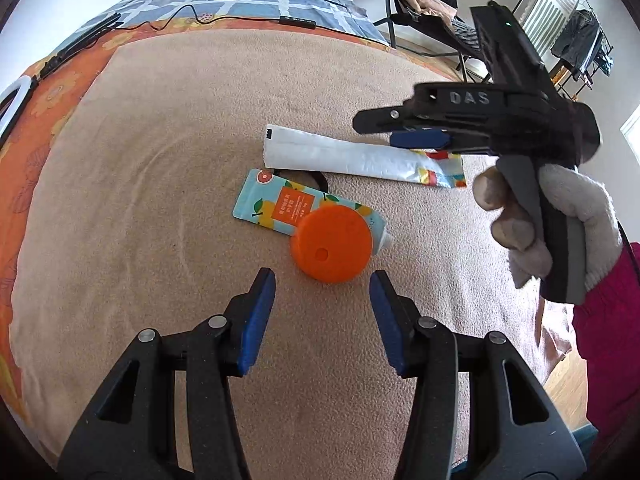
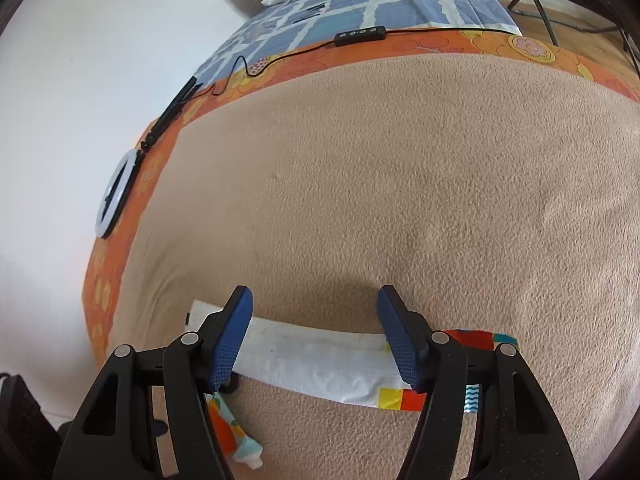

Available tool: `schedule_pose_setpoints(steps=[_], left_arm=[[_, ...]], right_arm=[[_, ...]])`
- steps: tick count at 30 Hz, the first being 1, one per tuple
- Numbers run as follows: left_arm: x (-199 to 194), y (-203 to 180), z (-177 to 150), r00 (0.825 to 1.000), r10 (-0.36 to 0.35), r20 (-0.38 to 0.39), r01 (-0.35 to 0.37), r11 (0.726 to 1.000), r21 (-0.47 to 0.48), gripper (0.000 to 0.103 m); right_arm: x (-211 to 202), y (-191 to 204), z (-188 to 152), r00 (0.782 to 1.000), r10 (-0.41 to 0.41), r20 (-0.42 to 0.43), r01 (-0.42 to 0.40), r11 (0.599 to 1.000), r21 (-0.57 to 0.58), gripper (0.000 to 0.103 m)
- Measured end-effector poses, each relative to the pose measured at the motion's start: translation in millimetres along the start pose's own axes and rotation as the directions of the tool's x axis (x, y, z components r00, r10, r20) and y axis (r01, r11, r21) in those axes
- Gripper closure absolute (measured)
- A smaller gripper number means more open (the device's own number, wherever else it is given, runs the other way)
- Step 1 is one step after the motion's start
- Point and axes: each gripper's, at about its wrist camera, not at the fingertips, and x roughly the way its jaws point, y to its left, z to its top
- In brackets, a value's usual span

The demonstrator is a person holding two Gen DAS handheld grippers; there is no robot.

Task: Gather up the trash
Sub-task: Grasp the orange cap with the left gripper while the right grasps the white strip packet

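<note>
— Carried by what?
— By a bed [image 1: 160, 208], covered with a tan fleece blanket [image 2: 400, 184] over an orange flowered sheet [image 2: 500, 50].
— Lying on the blanket?
— A long white wrapper [image 1: 340, 156] with a coloured end, a light-blue tube [image 1: 280, 204] printed with oranges just beside it, and an orange round lid [image 1: 332, 244] resting partly on the tube.
— Further back?
— A black cable with a remote [image 2: 360, 36], and a white ring light [image 2: 116, 196] at the edge.

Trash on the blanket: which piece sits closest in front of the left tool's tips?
The orange round lid. It lies just ahead of the left tool, resting on the fruit-print tube; the long white wrapper lies farther off, under the right tool.
</note>
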Motion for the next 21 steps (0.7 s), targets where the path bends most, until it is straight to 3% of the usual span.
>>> schedule_pose_setpoints(steps=[4, 9, 12, 17, 21], left_arm=[[2, -4, 1, 1.0, 0.008, 0.009, -0.008, 1.0, 0.016, 0.053], [7, -8, 2, 0.999, 0.033, 0.011, -0.033, 0.999, 0.027, 0.053], [11, -8, 3, 0.999, 0.033, 0.004, -0.033, 0.999, 0.026, 0.053], [16, -11, 7, 0.999, 0.047, 0.008, -0.047, 0.998, 0.041, 0.053], [17, -13, 9, 0.998, 0.052, 0.017, -0.053, 0.998, 0.04, 0.053]], right_arm=[[-9, 9, -20, 0.998, 0.037, -0.058, -0.042, 0.995, -0.088, 0.039], [-4, 32, -40, 0.993, -0.082, -0.09, 0.057, 0.966, -0.252, 0.039], [-1, 36, -41, 0.99, -0.121, -0.071, 0.098, 0.957, -0.272, 0.04], [4, 43, -45, 0.977, -0.212, -0.033, 0.19, 0.926, -0.327, 0.054], [6, 45, -46, 0.974, -0.227, -0.02, 0.208, 0.921, -0.33, 0.064]])
